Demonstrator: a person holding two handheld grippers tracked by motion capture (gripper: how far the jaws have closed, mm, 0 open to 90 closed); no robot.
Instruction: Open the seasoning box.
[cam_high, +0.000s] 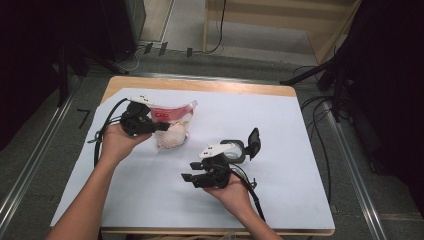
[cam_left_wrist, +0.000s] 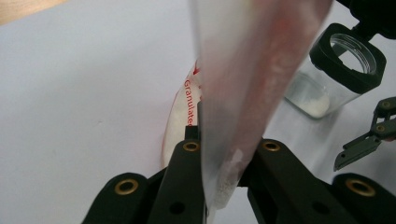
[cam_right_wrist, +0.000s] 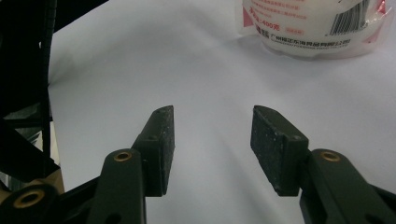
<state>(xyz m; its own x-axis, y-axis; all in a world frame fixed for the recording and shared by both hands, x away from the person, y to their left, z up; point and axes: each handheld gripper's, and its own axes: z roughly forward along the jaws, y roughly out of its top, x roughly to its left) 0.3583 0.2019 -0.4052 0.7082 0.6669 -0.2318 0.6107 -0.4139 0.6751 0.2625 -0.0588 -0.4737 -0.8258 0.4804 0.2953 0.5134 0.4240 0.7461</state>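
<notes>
A clear pouch of white granulated sugar (cam_high: 172, 131) with red print stands on the white sheet at the left. My left gripper (cam_high: 161, 127) is shut on its side edge. In the left gripper view the pouch (cam_left_wrist: 243, 70) rises between the jaws of my left gripper (cam_left_wrist: 224, 156), with sugar grains in the pinched corner. A glass jar (cam_high: 233, 151) with a black collar and a flipped-up black lid (cam_high: 254, 142) sits mid-table, with a little white powder inside the jar (cam_left_wrist: 322, 100). My right gripper (cam_high: 189, 172) is open just left of the jar, and nothing lies between its jaws (cam_right_wrist: 212, 140).
A white sheet (cam_high: 280, 130) covers most of the wooden table (cam_high: 200, 85). Cables trail from both grippers toward the near edge. Dark equipment and stands flank the table, and cables lie on the floor behind it. The pouch (cam_right_wrist: 317, 28) lies ahead of the right jaws.
</notes>
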